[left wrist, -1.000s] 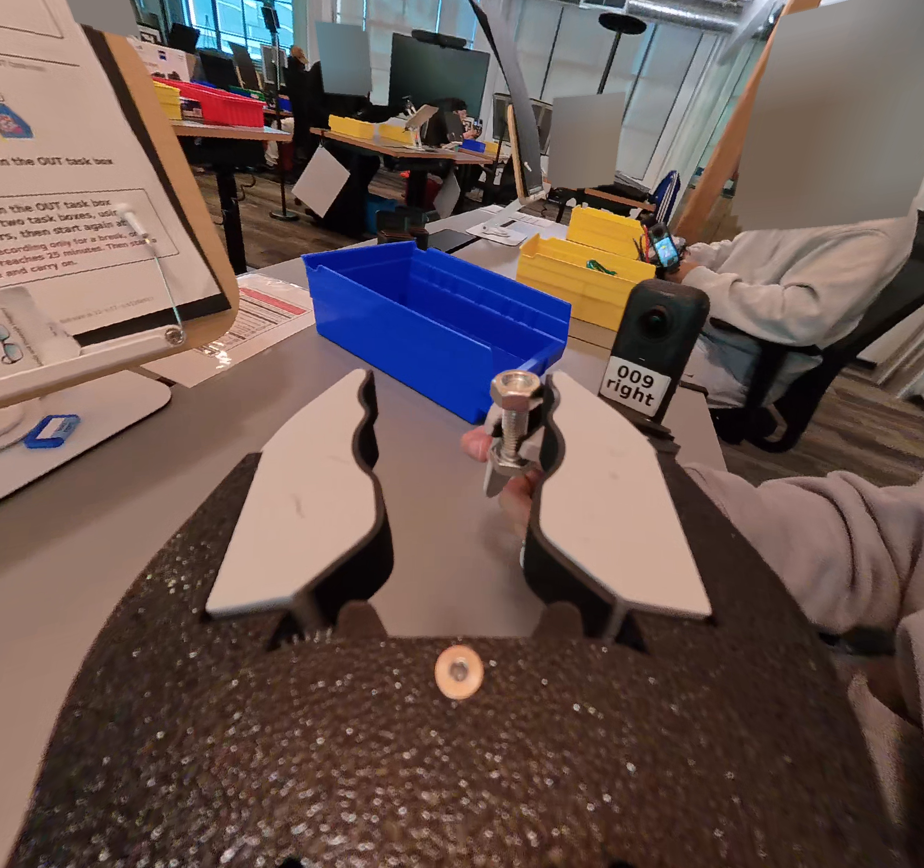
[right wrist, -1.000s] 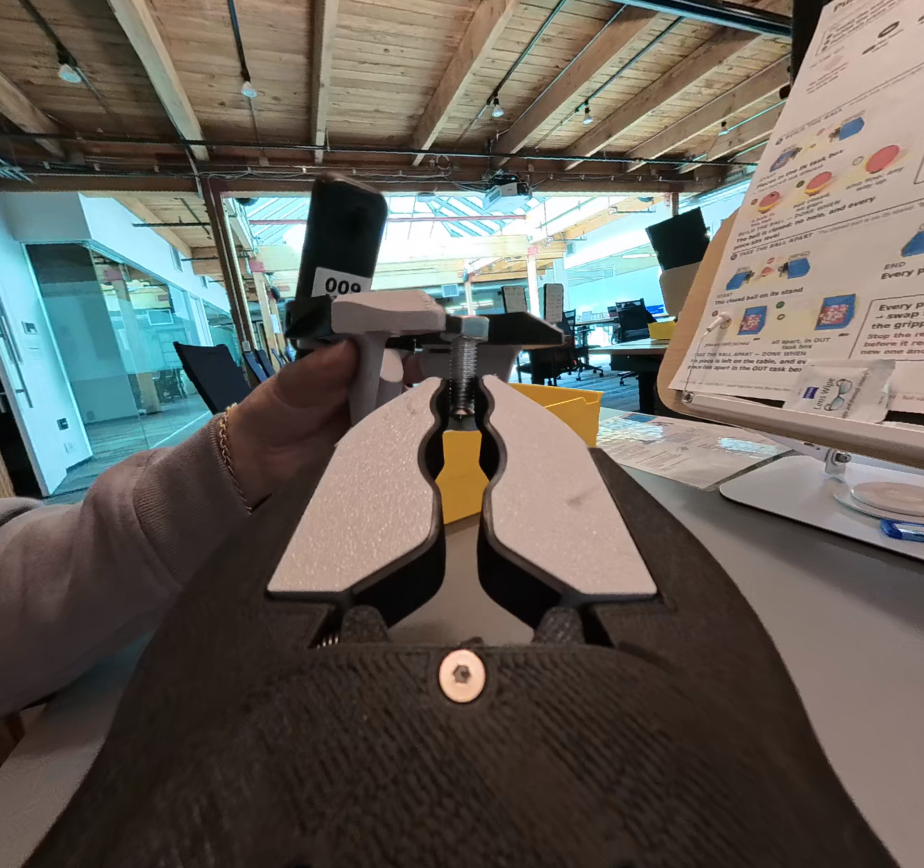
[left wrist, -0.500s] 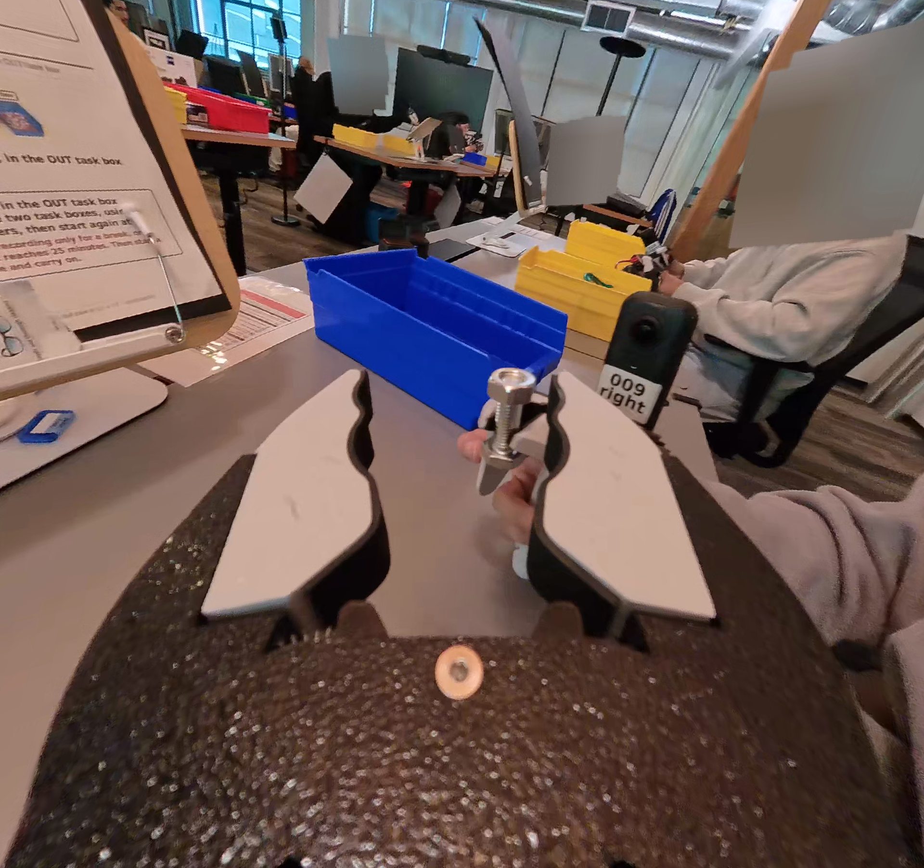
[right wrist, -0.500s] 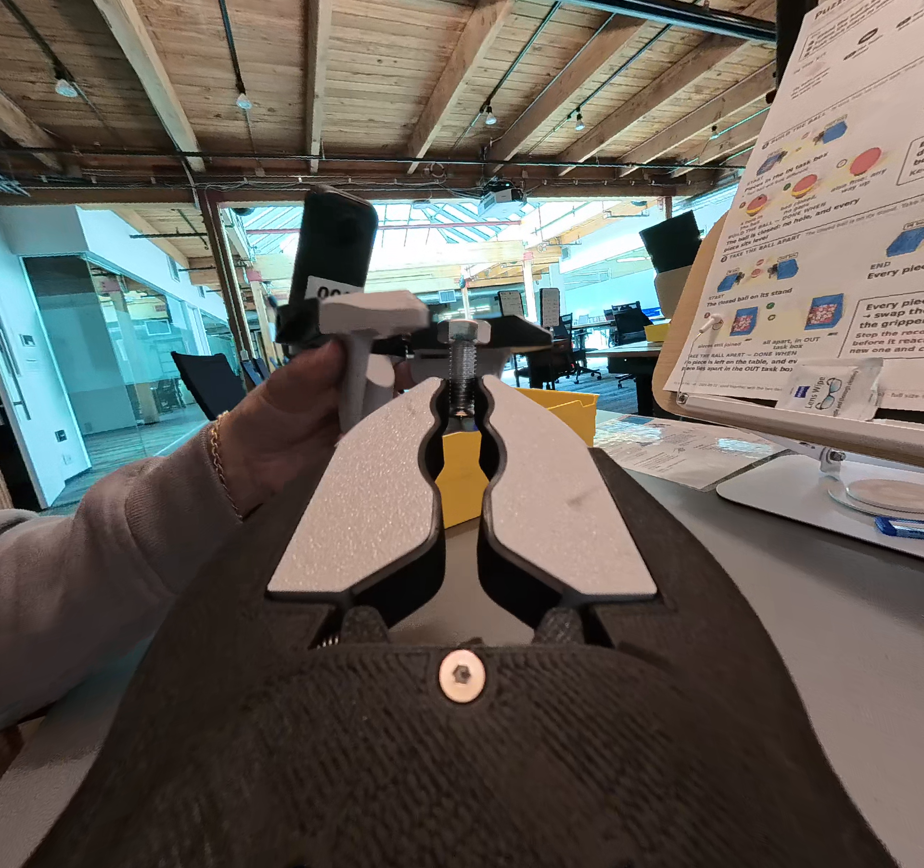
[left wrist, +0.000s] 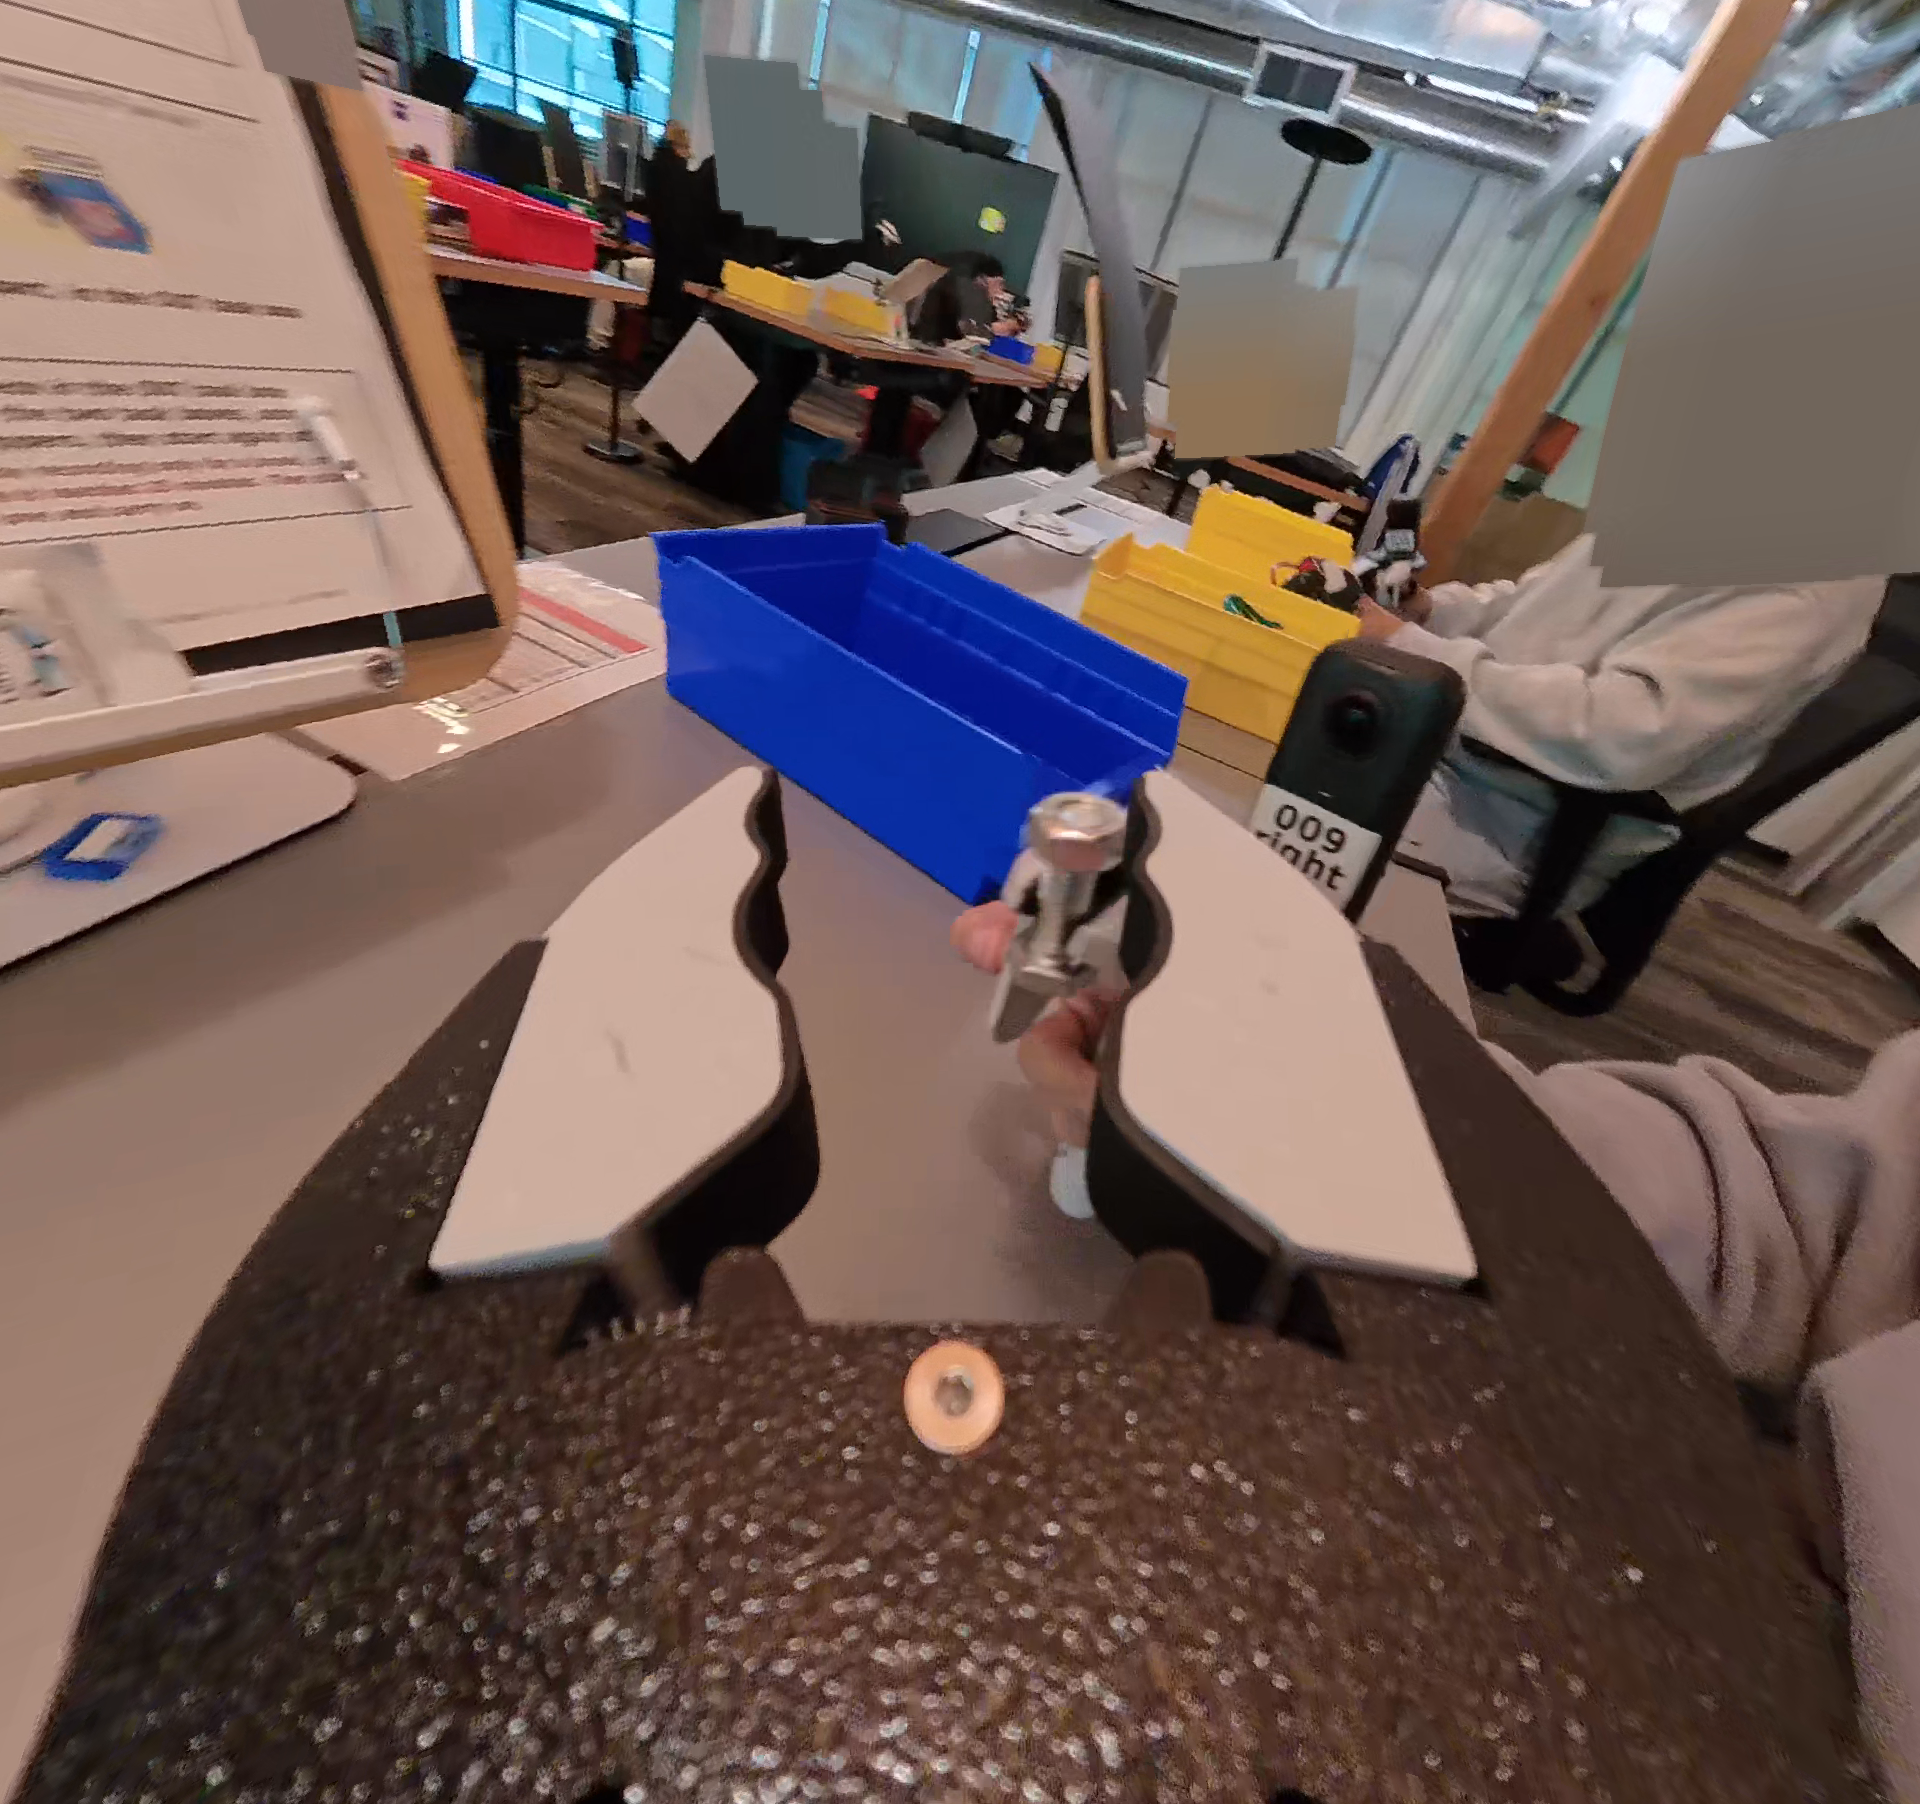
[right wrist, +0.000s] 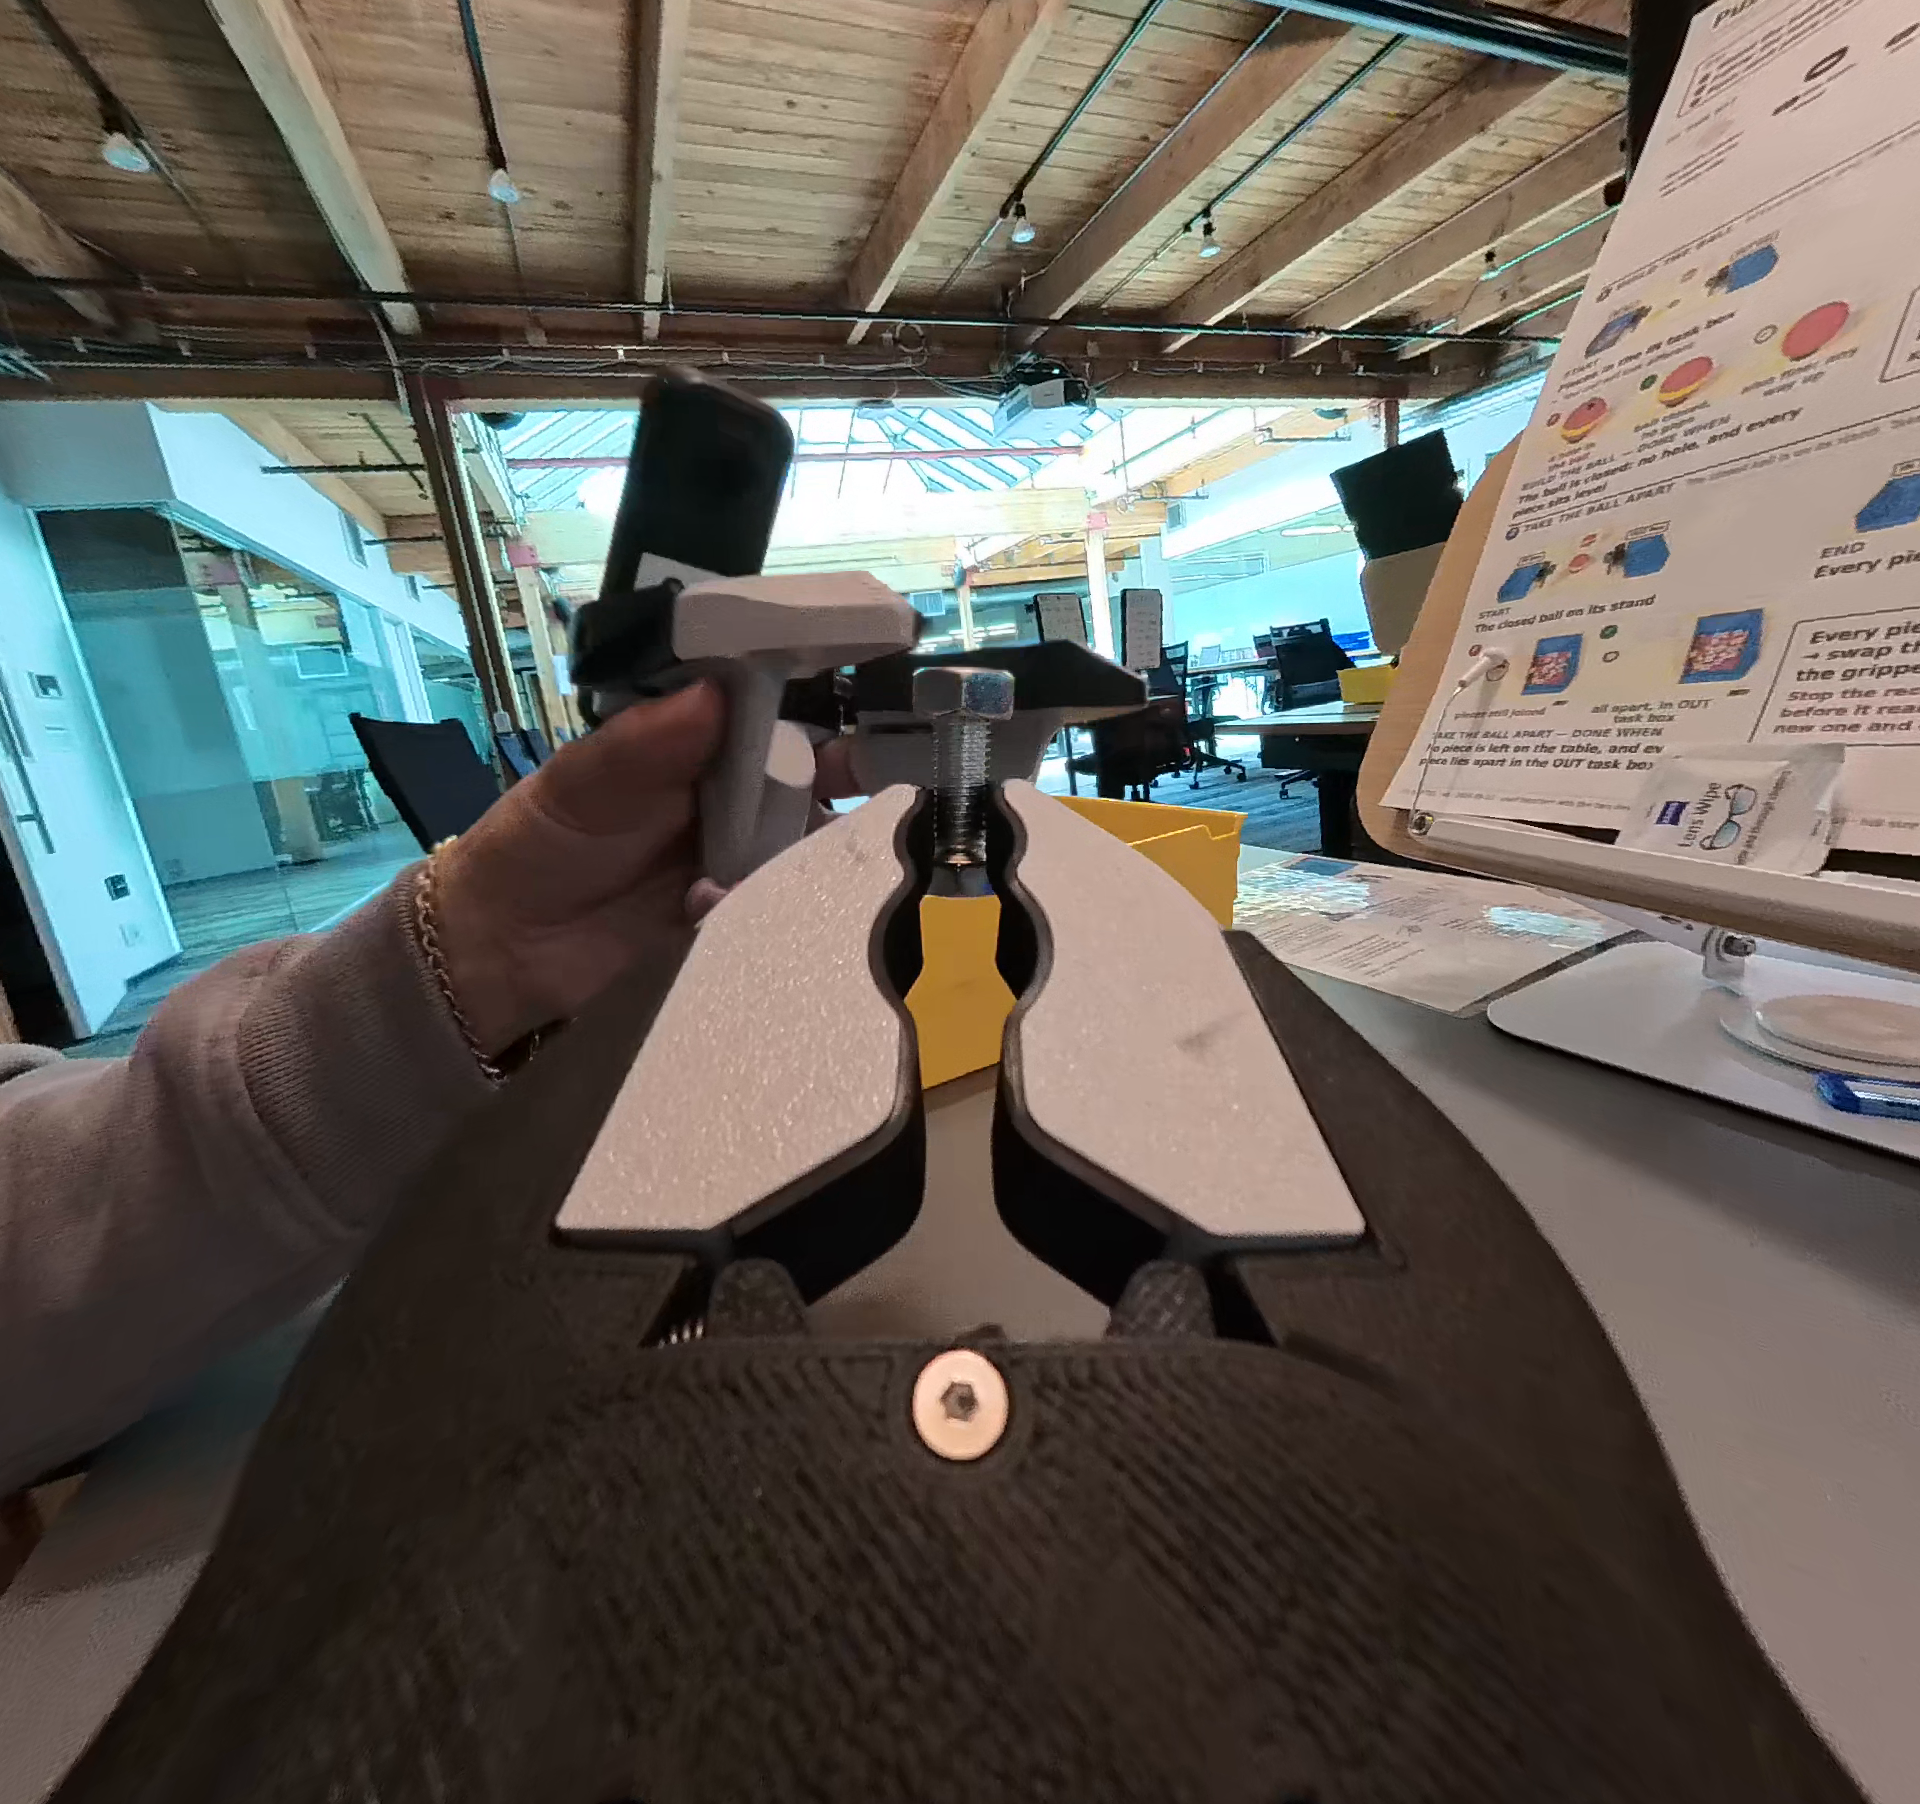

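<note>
The right hand-held gripper [right wrist: 961, 819] stands narrow, its two pads closed on the threaded shank of a steel bolt [right wrist: 961, 767] that points upward with its six-sided head at the top, clear of the fingertips. The bolt is held up in the air above the grey counter [left wrist: 312, 923], in the near middle of the scene.

The left hand-held gripper [left wrist: 951, 819] is spread wide and grips nothing. In its own view the bolt [left wrist: 1070, 881] sits close against the inner edge of its right finger [left wrist: 1226, 975], with plenty of room on the other side. Whether metal and finger actually touch cannot be told.

Just beyond, to the far side, stands an open blue bin [left wrist: 914, 674], and farther right some yellow bins [left wrist: 1216, 632]. A slanted board with printed sheets [left wrist: 156, 352] rises on the left.

By the look of it, the bolt is solid metal: stiff, small, fairly heavy for its size, and in no way fragile. The thread gives the pads something to bite on, while the head is smooth and likely slippery. Its flat sides would probably offer the surest second hold.
</note>
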Demonstrator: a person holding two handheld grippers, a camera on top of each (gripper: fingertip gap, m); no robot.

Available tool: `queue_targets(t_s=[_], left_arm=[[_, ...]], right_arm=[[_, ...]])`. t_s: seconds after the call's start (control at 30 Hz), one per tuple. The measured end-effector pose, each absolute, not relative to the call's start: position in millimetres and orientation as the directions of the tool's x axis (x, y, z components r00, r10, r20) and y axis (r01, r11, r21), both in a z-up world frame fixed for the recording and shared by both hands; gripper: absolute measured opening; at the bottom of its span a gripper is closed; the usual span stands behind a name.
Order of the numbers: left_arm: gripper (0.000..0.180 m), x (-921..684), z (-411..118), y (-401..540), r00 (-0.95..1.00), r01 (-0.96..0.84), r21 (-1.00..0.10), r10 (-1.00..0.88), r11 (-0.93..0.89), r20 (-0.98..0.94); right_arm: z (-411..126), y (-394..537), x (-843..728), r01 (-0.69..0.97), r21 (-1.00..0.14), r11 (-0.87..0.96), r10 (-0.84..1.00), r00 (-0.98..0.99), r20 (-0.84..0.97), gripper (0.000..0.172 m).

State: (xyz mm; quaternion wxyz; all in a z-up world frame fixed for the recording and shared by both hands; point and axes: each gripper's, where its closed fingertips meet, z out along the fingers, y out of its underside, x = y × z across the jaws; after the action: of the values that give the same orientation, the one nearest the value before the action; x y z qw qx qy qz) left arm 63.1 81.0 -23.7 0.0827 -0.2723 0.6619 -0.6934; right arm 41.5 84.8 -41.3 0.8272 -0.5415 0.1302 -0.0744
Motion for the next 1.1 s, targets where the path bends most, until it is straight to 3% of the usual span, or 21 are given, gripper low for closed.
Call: queue_targets(t_s=[0.27, 0.37, 0.63, 0.87, 1.1], left_arm=[[0.062, 71, -35, 86, -0.803, -0.271, -0.957, -0.524, -0.102, 0.283], [0.050, 85, -39, 112, -0.733, -0.251, -0.962, -0.629, -0.104, 0.260], [0.063, 60, -27, 75, -0.839, -0.249, -0.964, -0.478, -0.090, 0.261], [0.057, 77, -41, 96, -0.762, -0.277, -0.954, -0.578, -0.116, 0.292], [0.064, 83, -46, 122, -0.749, -0.182, -0.971, -0.617, -0.156, 0.240]], right_arm=[[-40, 77, 48, -0.029, -0.908, 0.419, -0.287, 0.944, -0.162, 0.009], [-35, 73, 48, -0.046, -0.890, 0.454, -0.262, 0.948, -0.182, 0.009], [-39, 81, 46, -0.042, -0.904, 0.425, -0.262, 0.951, -0.167, 0.009], [-40, 76, 52, -0.068, -0.897, 0.437, -0.263, 0.944, -0.199, 0.009], [-35, 69, 58, -0.098, -0.884, 0.457, -0.263, 0.935, -0.239, 0.009]])
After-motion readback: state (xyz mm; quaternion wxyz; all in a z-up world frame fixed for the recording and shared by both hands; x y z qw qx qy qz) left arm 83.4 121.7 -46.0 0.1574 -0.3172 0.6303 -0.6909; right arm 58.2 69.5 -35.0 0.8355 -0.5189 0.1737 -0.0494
